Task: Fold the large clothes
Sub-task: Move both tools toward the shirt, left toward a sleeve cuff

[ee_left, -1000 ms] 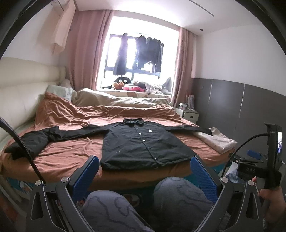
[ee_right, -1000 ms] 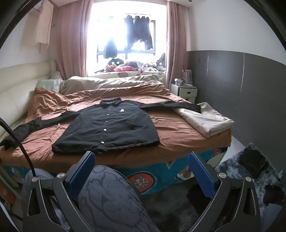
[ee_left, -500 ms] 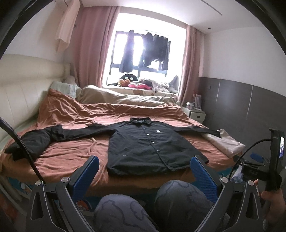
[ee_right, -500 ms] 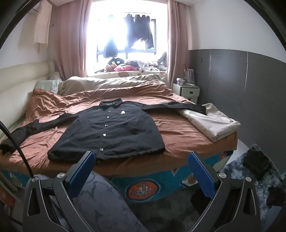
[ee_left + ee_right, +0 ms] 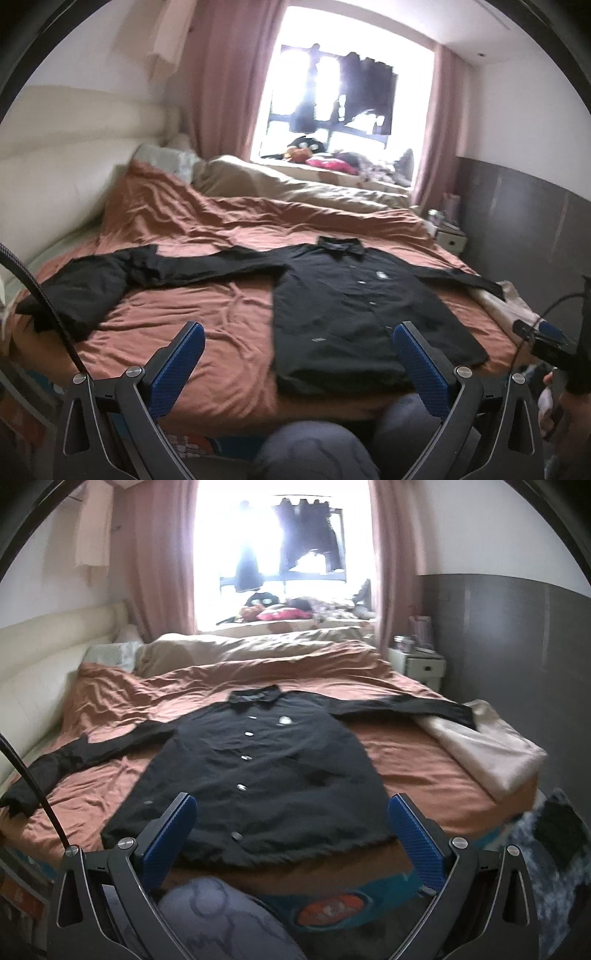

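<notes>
A black long-sleeved button shirt (image 5: 354, 314) lies flat and face up on the rust-brown bed cover (image 5: 229, 317), collar toward the window and both sleeves spread out; it also shows in the right wrist view (image 5: 258, 768). Its left sleeve (image 5: 110, 280) reaches the bed's left edge, its right sleeve (image 5: 402, 707) ends on a cream blanket. My left gripper (image 5: 295, 354) is open and empty, in front of the bed's near edge and left of the shirt hem. My right gripper (image 5: 291, 823) is open and empty, just before the hem.
A folded cream blanket (image 5: 487, 742) lies on the bed's right corner. A cream headboard (image 5: 66, 173) runs along the left. A white nightstand (image 5: 421, 664) stands by the grey wall. The person's knees (image 5: 325, 450) are below the grippers. A dark item lies on the grey rug (image 5: 561, 830).
Both grippers have moved closer to the bed and risen, so the shirt looks larger. The left view has swung left, the right view now centres on the shirt. Both stay open.
</notes>
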A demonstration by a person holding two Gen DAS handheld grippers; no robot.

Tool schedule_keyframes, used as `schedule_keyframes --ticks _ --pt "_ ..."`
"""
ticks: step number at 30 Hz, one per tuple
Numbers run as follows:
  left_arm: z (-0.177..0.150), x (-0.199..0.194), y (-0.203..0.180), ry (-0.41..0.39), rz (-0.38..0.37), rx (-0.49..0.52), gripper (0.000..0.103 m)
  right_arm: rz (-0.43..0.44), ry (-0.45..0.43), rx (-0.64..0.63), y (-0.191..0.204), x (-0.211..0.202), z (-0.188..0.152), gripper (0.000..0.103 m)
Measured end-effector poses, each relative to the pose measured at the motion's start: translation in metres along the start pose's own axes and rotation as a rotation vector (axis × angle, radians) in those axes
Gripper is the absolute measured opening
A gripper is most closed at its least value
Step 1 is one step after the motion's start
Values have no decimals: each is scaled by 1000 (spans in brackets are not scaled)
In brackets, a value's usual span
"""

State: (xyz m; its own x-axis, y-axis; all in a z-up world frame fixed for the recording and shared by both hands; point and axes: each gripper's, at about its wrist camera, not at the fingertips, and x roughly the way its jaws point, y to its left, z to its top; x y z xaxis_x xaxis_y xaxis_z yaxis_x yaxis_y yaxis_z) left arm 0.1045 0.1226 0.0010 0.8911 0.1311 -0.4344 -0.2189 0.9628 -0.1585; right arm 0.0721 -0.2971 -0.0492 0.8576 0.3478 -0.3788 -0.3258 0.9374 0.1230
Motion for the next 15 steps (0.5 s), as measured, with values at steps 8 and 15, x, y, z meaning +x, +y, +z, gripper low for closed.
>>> schedule_keyframes --ticks 8,15 --pt "25 44 51 26 89 -49 96 133 15 14 10 57 29 103" --pt "47 87 103 61 153 -113 86 198 44 44 14 115 49 103"
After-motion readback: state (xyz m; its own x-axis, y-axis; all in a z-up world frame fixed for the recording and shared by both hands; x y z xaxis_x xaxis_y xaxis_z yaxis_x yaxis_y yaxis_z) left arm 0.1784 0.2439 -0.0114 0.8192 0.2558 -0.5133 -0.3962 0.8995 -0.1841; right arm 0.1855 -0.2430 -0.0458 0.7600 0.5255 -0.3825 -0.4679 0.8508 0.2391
